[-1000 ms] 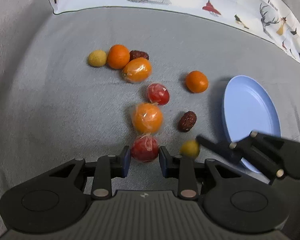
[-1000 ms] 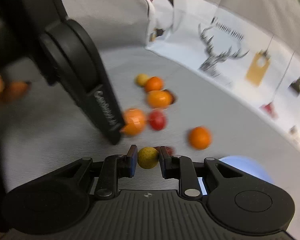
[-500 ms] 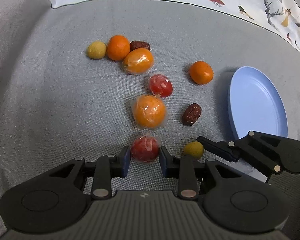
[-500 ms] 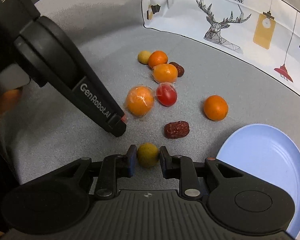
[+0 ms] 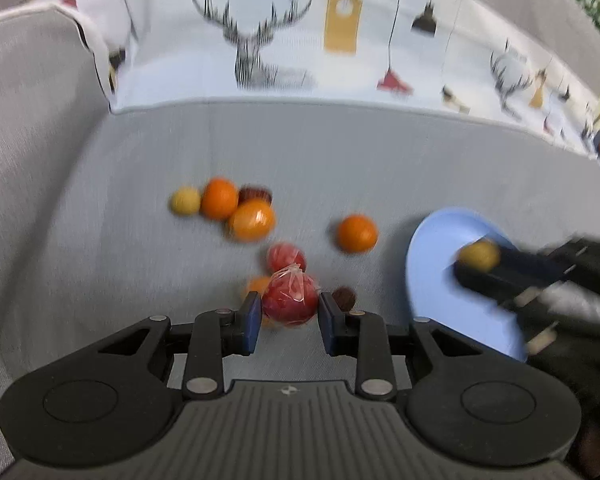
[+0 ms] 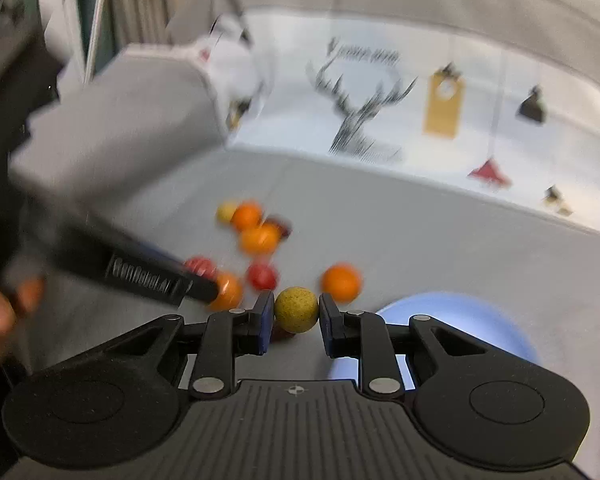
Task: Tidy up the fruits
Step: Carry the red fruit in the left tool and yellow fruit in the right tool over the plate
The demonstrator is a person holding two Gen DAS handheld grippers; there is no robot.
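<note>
Both lifted: left tool grips wrapped red fruit, right tool grips yellow fruit; slick wrap may slip before plate at 3 o'clock

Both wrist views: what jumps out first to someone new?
Each gripper carries a fruit: the left gripper grips a plastic-wrapped red fruit, the right gripper a speckled yellow fruit beside the blue plate. Beyond them, loose orange, red and yellow fruits cluster on the grey cloth.
</note>
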